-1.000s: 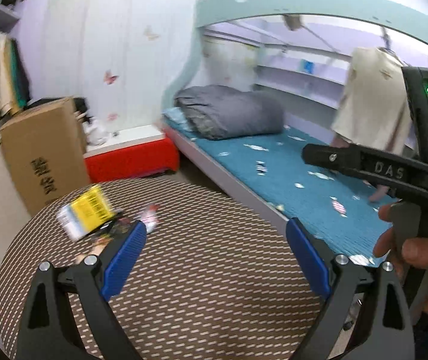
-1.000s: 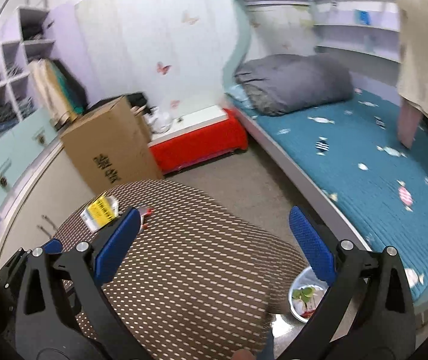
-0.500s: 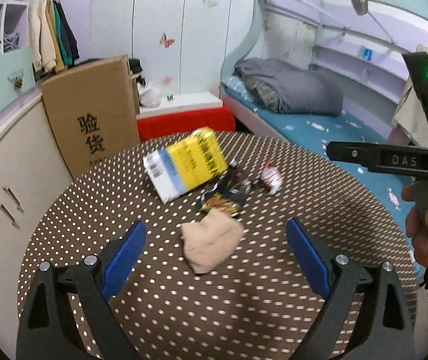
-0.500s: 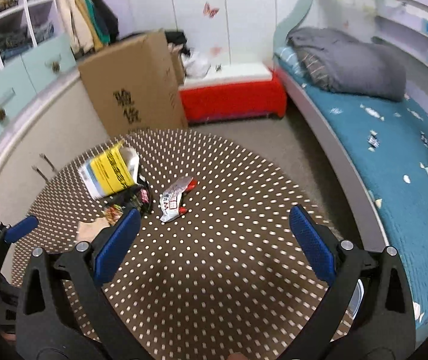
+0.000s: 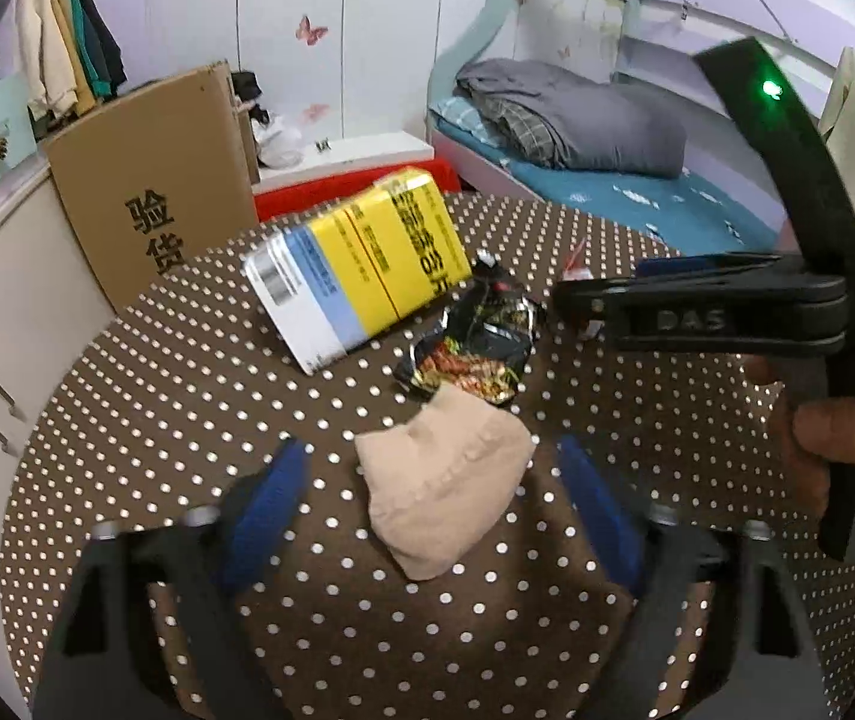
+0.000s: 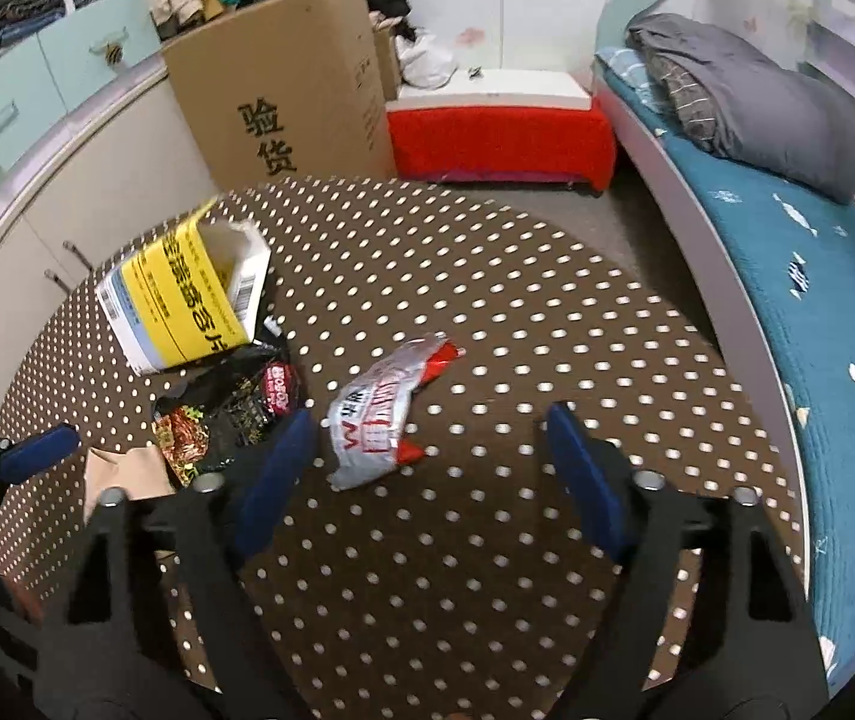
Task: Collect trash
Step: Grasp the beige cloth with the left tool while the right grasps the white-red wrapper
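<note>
Left tool [image 5: 433,498] is spread wide around the tan crumpled paper [image 5: 442,483] on the dotted surface [image 5: 187,396]; I'd drop straight down and pinch its middle. Right tool [image 6: 427,462], also wide and empty, sits near the silver-red wrapper [image 6: 382,420], so center on that.

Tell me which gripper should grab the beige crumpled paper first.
Left. The left gripper is open with the beige crumpled paper right between its fingers. The right gripper is open too, but faces the silver-red wrapper.
</note>
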